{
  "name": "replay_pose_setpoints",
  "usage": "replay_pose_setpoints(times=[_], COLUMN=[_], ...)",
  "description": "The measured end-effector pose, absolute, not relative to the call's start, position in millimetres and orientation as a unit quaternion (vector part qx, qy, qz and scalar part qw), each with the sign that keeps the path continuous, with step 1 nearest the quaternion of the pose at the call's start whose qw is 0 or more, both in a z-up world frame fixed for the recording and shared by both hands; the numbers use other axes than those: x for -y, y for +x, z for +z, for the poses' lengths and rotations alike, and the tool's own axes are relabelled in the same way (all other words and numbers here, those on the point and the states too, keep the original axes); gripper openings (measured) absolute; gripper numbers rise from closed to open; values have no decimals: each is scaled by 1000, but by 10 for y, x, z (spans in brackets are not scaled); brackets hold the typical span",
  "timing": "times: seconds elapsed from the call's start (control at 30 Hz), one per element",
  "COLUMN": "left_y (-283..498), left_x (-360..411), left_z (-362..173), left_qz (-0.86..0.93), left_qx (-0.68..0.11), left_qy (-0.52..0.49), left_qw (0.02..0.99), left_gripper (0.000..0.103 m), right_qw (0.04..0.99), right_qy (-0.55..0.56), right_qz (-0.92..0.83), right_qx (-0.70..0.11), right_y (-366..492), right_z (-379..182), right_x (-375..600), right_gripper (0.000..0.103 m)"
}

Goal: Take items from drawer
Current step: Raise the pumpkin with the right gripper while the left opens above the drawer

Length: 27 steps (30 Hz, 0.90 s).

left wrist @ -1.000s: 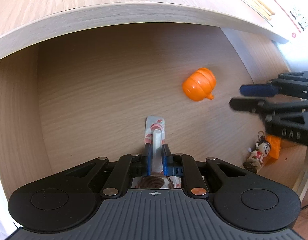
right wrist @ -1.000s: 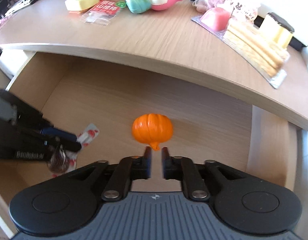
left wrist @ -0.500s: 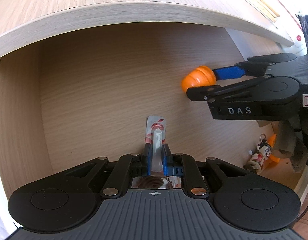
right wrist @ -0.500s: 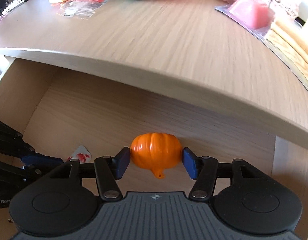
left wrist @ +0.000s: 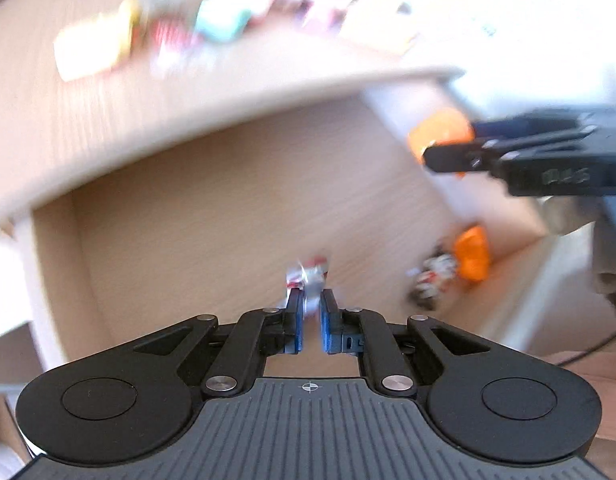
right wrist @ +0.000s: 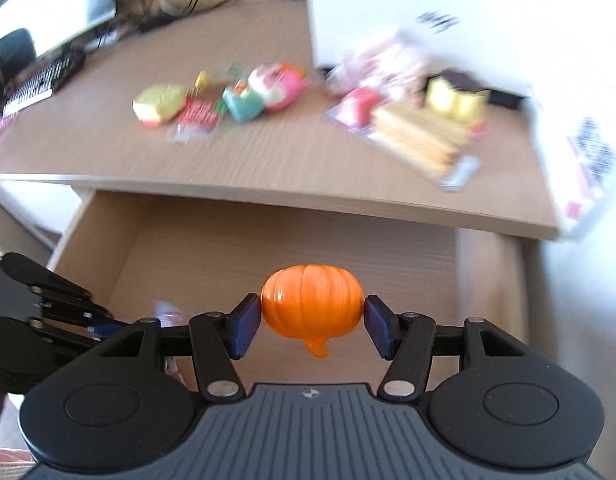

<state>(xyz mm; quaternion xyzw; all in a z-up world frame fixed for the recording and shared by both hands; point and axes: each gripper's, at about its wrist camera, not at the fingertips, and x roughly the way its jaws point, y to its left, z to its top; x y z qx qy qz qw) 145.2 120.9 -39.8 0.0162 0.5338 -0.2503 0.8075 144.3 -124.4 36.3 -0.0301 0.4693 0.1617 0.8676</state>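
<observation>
Right gripper (right wrist: 312,326) clamped on a small glossy orange toy pumpkin (right wrist: 312,306), blue pads pressing its left and right flanks, curled stem pointing down toward the camera. Pumpkin held in the air above the open light-wood drawer (right wrist: 268,248), clear of the drawer floor.

Left gripper (left wrist: 311,316) pinched nearly closed on a thin red-and-white foil sachet (left wrist: 308,278), blurred, sticking out beyond the blue pads and likewise above the drawer floor. Seen from the left wrist, the right gripper with its pumpkin at far right, near the drawer's right wall.

Still lying in the drawer, near its right front corner: a small blurred figurine in red, white and black (left wrist: 434,278), with a second orange piece (left wrist: 473,254) just beside it on the right; contact between the two cannot be told.

Beyond the drawer, a light-wood desk top (right wrist: 268,160) carrying a yellow-green squishy block (right wrist: 160,104), a red snack packet (right wrist: 199,116), a teal toy (right wrist: 244,104), a pink-and-white plush animal (right wrist: 278,84), and farther right a clear packet of biscuit sticks (right wrist: 420,136). At far left of the desk, a keyboard (right wrist: 40,80).
</observation>
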Motion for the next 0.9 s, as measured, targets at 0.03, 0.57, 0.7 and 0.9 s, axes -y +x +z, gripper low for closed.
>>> replay_pose_setpoints(times=[0.03,0.57,0.7,0.9], left_y=[1432,1842,1730,1894], left_x=[-1223,-1028,-751,-548], left_z=[-235,187,-499,-1066], left_qz=[-257,-297,-293,-264], left_qx=[-521,-471,-481,-501], left_qy=[13,37,134,144], left_qw=[814,830,815,812], left_gripper=[7,14,15,15], right_qw=[872,892,870,854], right_qy=[-22,3,5,-7], right_qz=[158,143,140,119], right_qx=[-462,-428,-473,-506], right_y=[1488,1702,1799,1830], right_z=[245,310,34,-354], right_x=[1363,1616,1608,1613], right_gripper=[57,57,57,57])
